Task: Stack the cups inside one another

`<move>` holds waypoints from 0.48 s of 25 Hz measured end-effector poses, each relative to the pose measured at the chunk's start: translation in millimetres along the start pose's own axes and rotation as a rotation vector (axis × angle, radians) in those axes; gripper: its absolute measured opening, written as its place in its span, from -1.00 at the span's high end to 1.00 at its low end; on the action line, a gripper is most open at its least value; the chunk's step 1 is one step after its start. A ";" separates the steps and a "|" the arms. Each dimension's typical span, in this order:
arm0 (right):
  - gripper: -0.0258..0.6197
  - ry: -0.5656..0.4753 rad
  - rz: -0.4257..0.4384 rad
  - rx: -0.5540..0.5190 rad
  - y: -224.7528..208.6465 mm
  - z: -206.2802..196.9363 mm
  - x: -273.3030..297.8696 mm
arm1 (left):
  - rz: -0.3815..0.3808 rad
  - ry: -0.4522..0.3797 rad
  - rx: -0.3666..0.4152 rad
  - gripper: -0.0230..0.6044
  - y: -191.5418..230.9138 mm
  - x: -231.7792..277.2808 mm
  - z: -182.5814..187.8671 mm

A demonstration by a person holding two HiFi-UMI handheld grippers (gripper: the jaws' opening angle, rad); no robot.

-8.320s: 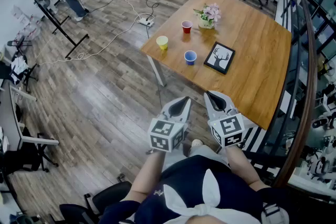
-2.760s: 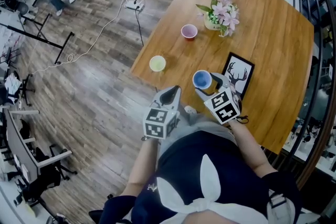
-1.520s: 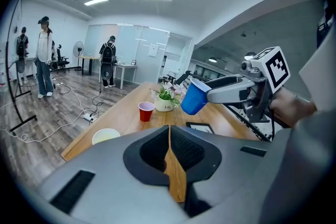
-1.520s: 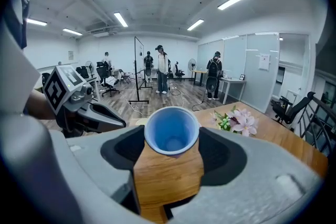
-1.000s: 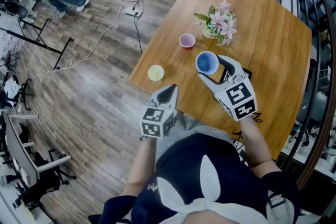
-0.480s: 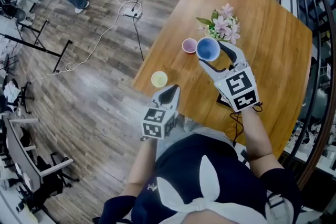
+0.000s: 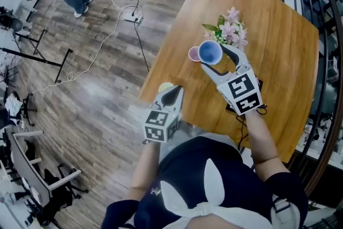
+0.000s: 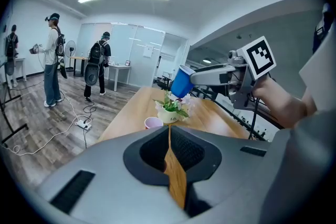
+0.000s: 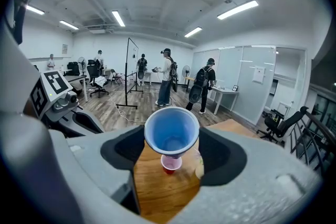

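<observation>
Right now the left tool (image 7: 172, 95) is sitting closest to the body with its jaws pressed together on nothing. My read is that it's parked there to stay clear while the other side works. A yellow cup (image 7: 165, 87) is peeking out just past its tip, upright near the worktop (image 7: 278, 35) corner and half hidden. Further out, the right tool (image 7: 217, 60) is clamping the blue cup (image 7: 210, 52) by its sides, mouth up and slightly tilted, and holding it in the air off the surface. A side grip is leaving the base free, which makes sense for dropping it into another cup. The red cup (image 7: 193, 53) is standing upright on the worktop just beside and below it. In the right gripper view the blue base is lining up right over the red mouth, so this looks like alignment for the first nest, not seated yet. A flower pot (image 7: 228, 32) is crowding in just behind, a snag risk on the way down. The worktop is bare wood with a visible grain. The floor (image 7: 91, 99) is grey-brown planks, with a cable running to a power strip (image 7: 131, 14). Beyond that, people (image 9: 167, 84) are standing in an open office under strip lights.
</observation>
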State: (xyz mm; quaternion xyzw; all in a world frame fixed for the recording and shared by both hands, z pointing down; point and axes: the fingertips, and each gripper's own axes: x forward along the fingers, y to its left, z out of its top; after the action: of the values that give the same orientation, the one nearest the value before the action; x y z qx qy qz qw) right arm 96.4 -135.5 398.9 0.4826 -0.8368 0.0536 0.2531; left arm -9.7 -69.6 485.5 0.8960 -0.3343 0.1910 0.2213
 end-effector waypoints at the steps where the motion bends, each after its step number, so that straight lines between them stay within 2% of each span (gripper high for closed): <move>1: -0.06 0.002 -0.002 0.002 -1.7 -0.2 3.2 | -0.002 0.001 0.003 0.84 2.8 2.4 1.6; 12: -0.06 0.034 -0.025 0.045 -9.0 -1.2 32.5 | -0.027 0.030 0.015 0.84 31.4 8.4 11.6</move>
State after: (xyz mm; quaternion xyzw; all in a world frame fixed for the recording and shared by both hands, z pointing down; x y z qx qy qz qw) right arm 91.1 -165.2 414.0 0.4976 -0.8249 0.0772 0.2569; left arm -23.1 -101.3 488.4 0.8991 -0.3171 0.2041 0.2222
